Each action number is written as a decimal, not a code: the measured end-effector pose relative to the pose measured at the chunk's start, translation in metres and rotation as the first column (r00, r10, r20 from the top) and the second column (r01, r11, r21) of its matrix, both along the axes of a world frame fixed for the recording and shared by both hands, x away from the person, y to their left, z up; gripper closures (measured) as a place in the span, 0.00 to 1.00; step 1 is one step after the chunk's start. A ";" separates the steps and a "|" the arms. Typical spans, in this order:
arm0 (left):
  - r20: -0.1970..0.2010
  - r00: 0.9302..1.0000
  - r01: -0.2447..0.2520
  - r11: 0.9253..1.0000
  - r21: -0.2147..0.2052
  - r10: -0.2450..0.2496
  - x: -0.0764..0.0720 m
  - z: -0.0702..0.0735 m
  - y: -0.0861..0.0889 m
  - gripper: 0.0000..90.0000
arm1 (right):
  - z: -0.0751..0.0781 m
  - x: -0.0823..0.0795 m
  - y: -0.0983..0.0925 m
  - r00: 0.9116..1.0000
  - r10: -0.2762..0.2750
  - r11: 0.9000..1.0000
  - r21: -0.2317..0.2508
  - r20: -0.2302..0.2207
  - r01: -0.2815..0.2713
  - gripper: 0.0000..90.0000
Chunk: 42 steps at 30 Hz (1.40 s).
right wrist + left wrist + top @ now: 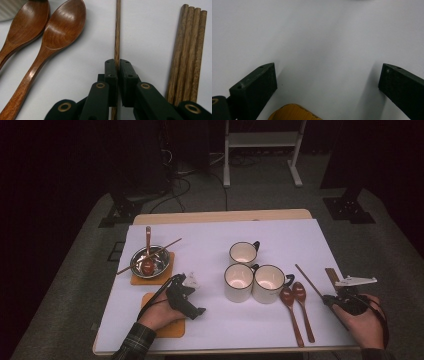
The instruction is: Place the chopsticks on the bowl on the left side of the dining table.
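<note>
Your right gripper (117,65) sat clamped on the single chopstick (117,30); your left gripper (325,82) rested with jaws wide, well left of it.

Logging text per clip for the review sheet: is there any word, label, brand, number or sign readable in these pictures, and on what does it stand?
None: no readable text on the three mugs, steel bowl, wooden spoons, chopsticks, orange mats, or either gripper.

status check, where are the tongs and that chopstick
Right tongs shut on single chopstick, flat on table. Left tongs open, empty, over bare white cover beside orange mat. Spoons left of chopstick, bundle right; both clear.
</note>
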<state>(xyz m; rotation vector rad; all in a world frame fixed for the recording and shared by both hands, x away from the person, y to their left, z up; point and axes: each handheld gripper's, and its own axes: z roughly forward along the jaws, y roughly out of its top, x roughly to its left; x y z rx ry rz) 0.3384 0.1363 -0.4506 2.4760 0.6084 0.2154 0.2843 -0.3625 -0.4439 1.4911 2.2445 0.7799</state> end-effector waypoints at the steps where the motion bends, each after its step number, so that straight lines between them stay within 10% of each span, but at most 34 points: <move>1: 0.000 1.000 0.000 1.000 0.000 0.000 0.000 0.000 0.000 0.01 | 0.000 0.000 0.000 1.000 -0.004 1.000 0.001 -0.001 0.004 0.94; 42: 0.000 1.000 0.001 1.000 -0.001 -0.001 0.000 0.000 0.000 0.01 | 0.014 0.002 -0.008 0.999 -0.046 0.995 0.084 0.009 0.045 0.95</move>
